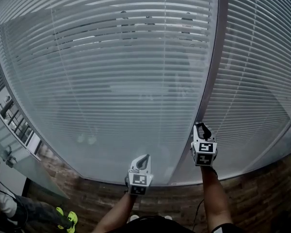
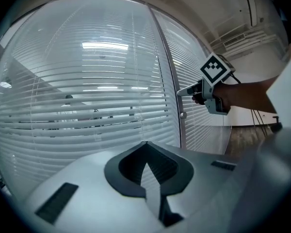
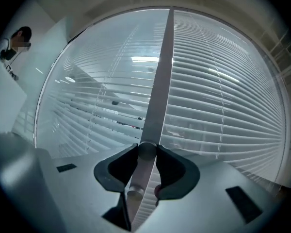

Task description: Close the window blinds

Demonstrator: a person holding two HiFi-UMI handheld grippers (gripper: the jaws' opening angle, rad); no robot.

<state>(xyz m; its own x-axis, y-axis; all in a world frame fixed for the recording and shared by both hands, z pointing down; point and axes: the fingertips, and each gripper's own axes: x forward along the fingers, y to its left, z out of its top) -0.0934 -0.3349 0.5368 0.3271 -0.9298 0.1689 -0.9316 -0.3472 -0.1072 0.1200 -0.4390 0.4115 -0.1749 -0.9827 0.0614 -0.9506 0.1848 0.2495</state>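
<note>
White slatted blinds (image 1: pixel 111 72) hang behind glass, their slats partly tilted; a second panel (image 1: pixel 262 81) lies to the right of a grey upright frame (image 1: pixel 216 57). My right gripper (image 1: pixel 202 128) is up against that frame. In the right gripper view its jaws are shut on a small round knob (image 3: pixel 146 151) on the frame (image 3: pixel 160 81). A second knob (image 3: pixel 134 193) sits nearer the camera. My left gripper (image 1: pixel 142 161) hangs lower, short of the glass, shut and empty (image 2: pixel 145 143). The left gripper view shows the right gripper (image 2: pixel 184 91) at the frame.
A brown patterned floor (image 1: pixel 97 198) runs below the window. A person in yellow shoes (image 1: pixel 68 220) stands at the lower left beside a glass partition (image 1: pixel 19 149). Another person (image 3: pixel 12 45) shows at the far left of the right gripper view.
</note>
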